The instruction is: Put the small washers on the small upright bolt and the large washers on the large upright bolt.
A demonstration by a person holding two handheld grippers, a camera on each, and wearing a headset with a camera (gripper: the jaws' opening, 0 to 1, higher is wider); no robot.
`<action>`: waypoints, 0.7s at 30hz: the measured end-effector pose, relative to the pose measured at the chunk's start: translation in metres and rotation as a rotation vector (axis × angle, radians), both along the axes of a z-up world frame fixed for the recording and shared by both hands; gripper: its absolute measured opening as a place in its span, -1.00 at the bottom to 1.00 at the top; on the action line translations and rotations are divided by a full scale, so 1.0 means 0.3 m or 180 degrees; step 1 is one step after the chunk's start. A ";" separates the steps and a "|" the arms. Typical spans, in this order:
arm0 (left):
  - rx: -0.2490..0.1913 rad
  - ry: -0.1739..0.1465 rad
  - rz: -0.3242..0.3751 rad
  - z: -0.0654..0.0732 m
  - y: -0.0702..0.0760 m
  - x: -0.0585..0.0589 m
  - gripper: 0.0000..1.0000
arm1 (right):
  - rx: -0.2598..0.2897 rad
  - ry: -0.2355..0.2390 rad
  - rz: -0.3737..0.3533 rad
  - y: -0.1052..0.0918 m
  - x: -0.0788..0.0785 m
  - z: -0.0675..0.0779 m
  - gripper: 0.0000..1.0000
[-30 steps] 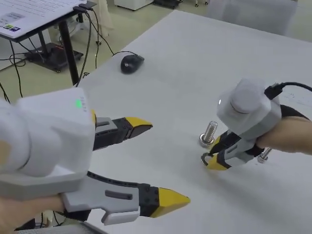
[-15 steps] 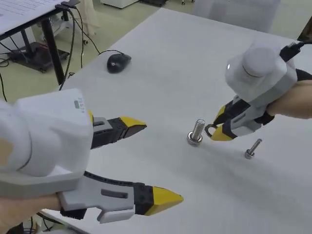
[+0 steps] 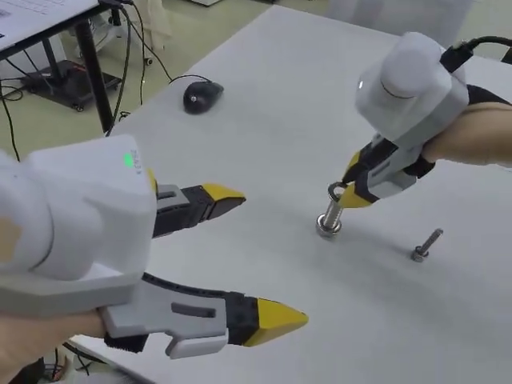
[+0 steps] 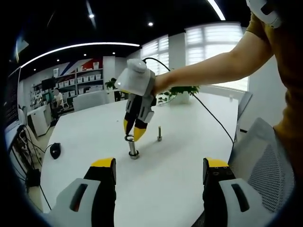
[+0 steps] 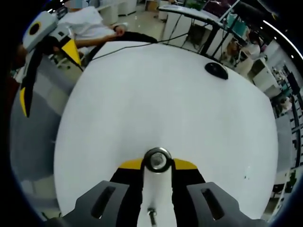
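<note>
My right gripper [image 3: 350,190] is shut on a large steel washer [image 3: 337,192] and holds it level at the top of the large upright bolt [image 3: 328,220]. Whether the ring is around the thread or just above it I cannot tell. From the left gripper view, the right gripper [image 4: 134,133] points down with the washer [image 4: 129,138] over the large bolt [image 4: 133,150]. Between the yellow tips in the right gripper view sits the washer [image 5: 157,160]. The small bolt [image 3: 426,245] stands to the right on the table. My left gripper [image 3: 268,256] hovers open in the foreground, holding nothing.
A black mouse [image 3: 202,96] lies at the far left of the white table [image 3: 264,120], its cable running off the edge. A black-legged desk [image 3: 48,24] stands beyond the table's left edge. A person's bare forearm [image 4: 208,61] reaches in behind the right gripper.
The right gripper has lifted the washer from table level beside the large bolt's base up to the bolt's top. The left gripper has stayed open in place.
</note>
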State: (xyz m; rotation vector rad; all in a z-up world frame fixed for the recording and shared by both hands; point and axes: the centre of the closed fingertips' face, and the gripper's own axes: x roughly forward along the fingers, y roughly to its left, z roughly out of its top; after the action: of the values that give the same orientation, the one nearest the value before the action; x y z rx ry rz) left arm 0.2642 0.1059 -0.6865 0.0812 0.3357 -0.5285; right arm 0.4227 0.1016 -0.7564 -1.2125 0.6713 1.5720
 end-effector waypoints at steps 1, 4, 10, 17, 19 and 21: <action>-0.0005 0.0002 -0.0002 -0.001 0.000 0.000 0.49 | -0.0010 0.0008 0.0004 -0.002 -0.001 -0.002 -0.57; -0.0011 0.0006 -0.0004 -0.004 0.001 0.003 0.49 | -0.0034 0.0017 0.0011 -0.003 -0.001 -0.011 -0.57; -0.0006 0.0016 -0.0016 -0.010 -0.001 0.006 0.49 | -0.0098 0.0010 0.0031 -0.007 0.007 -0.045 -0.57; -0.0004 0.0030 -0.0031 -0.014 -0.010 0.006 0.49 | -0.0162 0.0032 -0.0001 -0.005 0.020 -0.102 -0.56; -0.0023 0.0033 -0.0032 -0.017 -0.012 0.006 0.49 | -0.0166 0.0027 -0.0027 -0.005 0.027 -0.118 -0.56; -0.0016 0.0037 -0.0032 -0.020 -0.013 0.006 0.49 | -0.0152 0.0065 -0.0057 -0.001 0.034 -0.146 -0.56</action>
State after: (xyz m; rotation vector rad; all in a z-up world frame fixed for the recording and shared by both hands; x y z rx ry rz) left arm 0.2659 0.1021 -0.6926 0.0751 0.3453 -0.5400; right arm 0.4328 0.1014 -0.8002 -1.2237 0.7345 1.5630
